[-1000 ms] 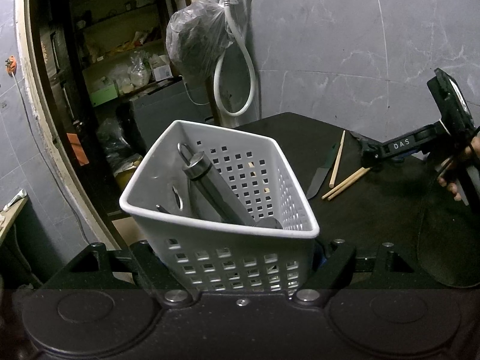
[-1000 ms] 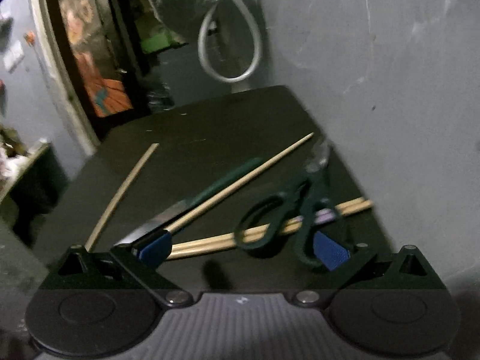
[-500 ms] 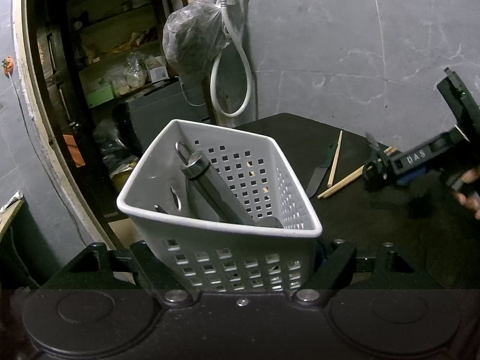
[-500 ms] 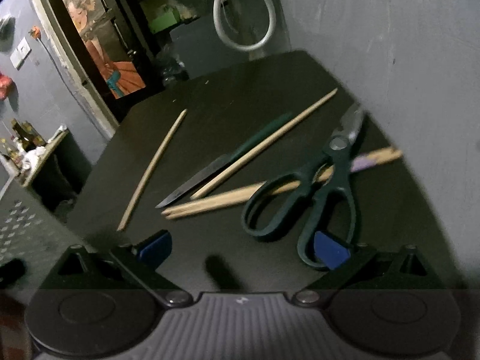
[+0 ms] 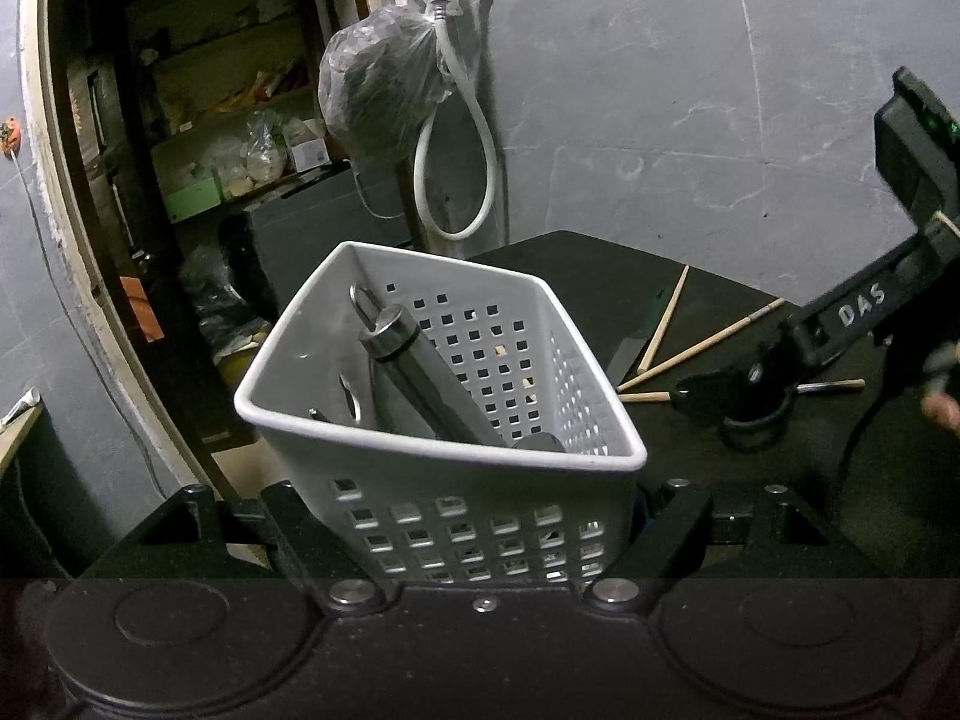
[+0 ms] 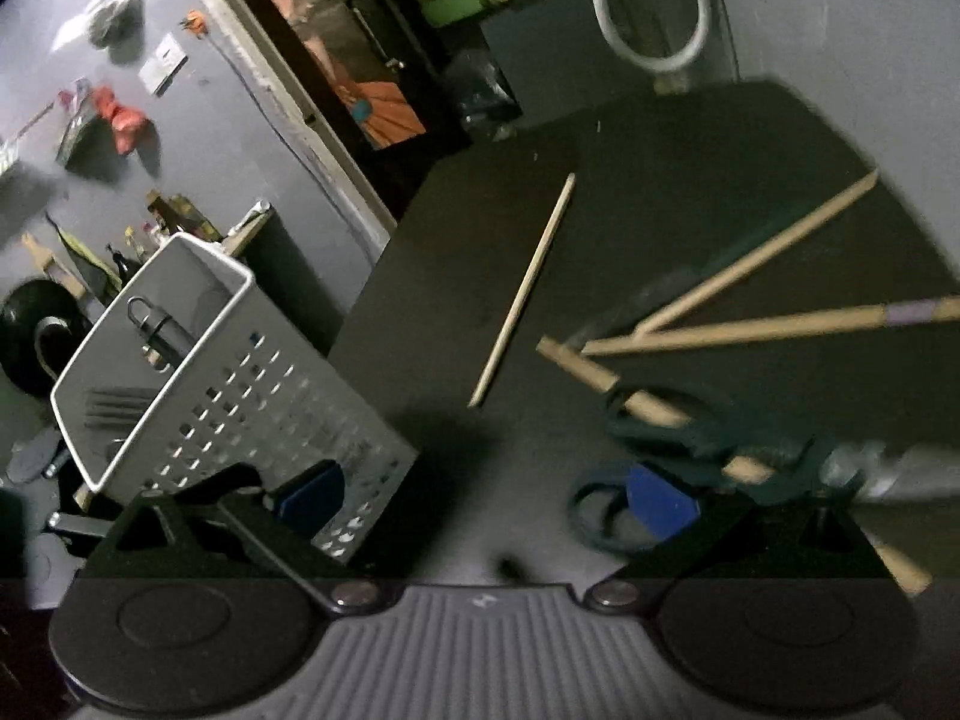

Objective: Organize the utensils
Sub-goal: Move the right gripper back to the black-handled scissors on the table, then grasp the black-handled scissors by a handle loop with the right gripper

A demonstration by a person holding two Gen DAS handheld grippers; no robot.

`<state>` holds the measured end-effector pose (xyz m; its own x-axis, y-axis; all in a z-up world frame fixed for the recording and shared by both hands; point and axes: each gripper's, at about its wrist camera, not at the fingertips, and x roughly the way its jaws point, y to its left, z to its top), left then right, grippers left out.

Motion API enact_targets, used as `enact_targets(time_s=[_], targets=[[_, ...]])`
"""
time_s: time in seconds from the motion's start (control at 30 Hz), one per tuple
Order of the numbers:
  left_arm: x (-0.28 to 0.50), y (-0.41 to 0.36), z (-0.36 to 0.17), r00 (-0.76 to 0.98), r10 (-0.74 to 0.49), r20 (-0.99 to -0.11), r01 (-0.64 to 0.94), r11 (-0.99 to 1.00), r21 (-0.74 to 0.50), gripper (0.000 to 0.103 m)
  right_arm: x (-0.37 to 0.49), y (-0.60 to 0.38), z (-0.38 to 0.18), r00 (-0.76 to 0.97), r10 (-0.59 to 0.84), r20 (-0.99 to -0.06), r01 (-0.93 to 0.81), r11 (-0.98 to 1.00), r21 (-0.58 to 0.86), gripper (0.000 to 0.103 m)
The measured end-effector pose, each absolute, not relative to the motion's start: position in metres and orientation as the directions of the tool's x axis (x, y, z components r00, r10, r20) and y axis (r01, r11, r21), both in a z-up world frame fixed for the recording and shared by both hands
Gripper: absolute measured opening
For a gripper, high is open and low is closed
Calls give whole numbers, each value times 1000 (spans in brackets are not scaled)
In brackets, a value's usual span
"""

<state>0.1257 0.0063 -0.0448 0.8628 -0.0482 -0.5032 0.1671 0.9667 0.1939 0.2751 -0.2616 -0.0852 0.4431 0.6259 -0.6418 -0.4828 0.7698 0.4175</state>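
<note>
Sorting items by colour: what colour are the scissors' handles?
Dark green. The scissors show best in the right wrist view, though blurred.

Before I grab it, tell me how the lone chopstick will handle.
The chopstick looks thin and wooden, so probably light and stiff. It lies flat on the table, so a push may roll it, and pinching it may be fiddly.
</note>
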Motion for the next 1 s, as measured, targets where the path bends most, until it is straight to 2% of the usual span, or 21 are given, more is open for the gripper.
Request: enact_targets(time_s=[0.2,0.4,0.83,1.0], targets=[[125,6,-45,864,-45,-502,164,967,194,82,293,-295,-79,544,492,-680,-469,850,239,103],[124,6,-44,864,-46,-502,165,967,195,82,312,-323,-103,459,496,-737,-416,853,316,103],[124,5,-44,864,-48,-501,168,966,197,82,242,-290,-94,328,556,-764,-553,769,321,103],[124,4,-44,865,-49,-500,169,965,198,82,242,-283,-81,436,537,-722,-564,788,245,103]])
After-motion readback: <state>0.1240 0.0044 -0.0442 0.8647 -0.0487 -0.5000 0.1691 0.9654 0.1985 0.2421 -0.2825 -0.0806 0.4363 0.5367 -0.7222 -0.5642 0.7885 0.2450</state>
